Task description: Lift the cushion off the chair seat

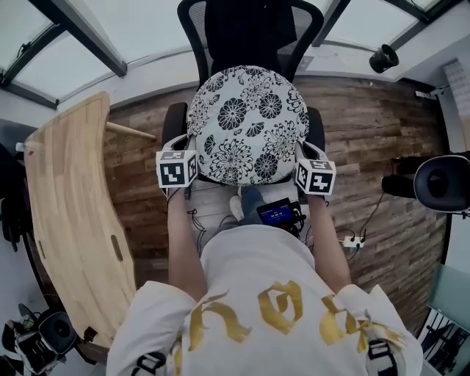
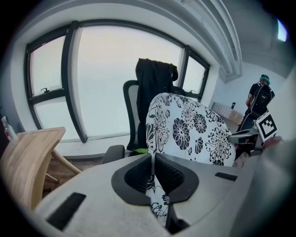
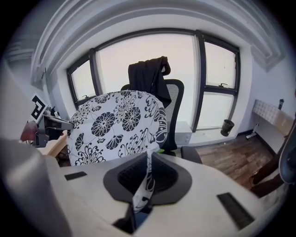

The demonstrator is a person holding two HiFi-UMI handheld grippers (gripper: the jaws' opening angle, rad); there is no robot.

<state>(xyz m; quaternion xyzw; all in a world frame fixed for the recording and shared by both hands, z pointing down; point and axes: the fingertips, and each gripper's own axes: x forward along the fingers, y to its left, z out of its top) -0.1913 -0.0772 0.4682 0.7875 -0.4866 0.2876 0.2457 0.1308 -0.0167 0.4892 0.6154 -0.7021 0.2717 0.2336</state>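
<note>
Left claw (image 2: 152,172) near-closed, pinching thin fabric edge of cushion (image 1: 246,125) at its 8 o'clock. Right claw (image 3: 148,173) same, fold pinched at cushion's 4 o'clock. Cushion tilted up in front of chair (image 1: 192,22) backrest, looks mostly clear of seat. Lift step: raise both sides evenly, grip firm since thin fabric may slip, draw toward 6 o'clock, clear of armrests (image 1: 175,117).
</note>
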